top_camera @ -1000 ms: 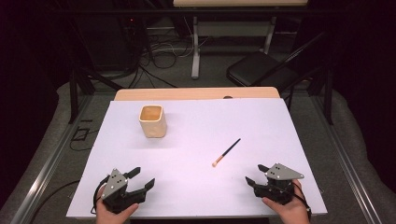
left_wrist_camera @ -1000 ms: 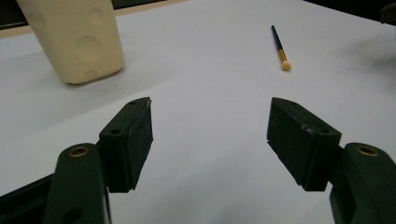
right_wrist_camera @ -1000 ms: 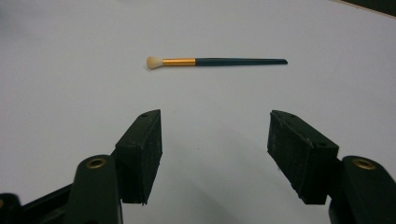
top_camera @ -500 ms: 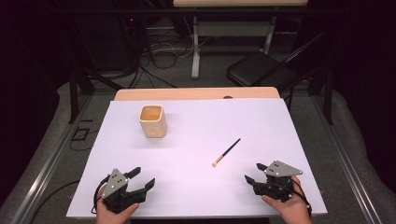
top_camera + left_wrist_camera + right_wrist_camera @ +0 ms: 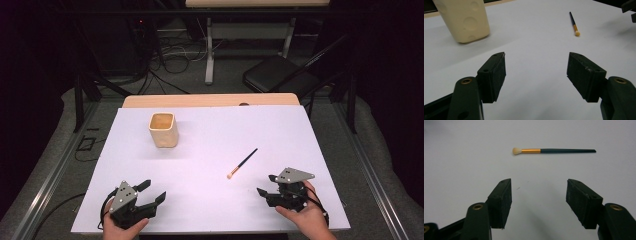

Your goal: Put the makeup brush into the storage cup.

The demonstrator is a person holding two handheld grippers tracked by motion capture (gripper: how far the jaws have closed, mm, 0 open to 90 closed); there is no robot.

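Slim makeup brush lying flat on the white surface (image 5: 210,200)

Dark-handled, gold-ferruled, cream-tipped brush (image 5: 554,151) is resting untouched ahead of the right claw (image 5: 539,192); both the right and left claw (image 5: 536,67) are standing apart, empty.

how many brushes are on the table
1. The brush lies flat on the white table, right of centre, apart from the cup and just ahead of the right gripper.

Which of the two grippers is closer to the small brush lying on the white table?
The right gripper: the dark-handled brush with a gold ferrule lies just ahead of it, while the left gripper sits across the table.
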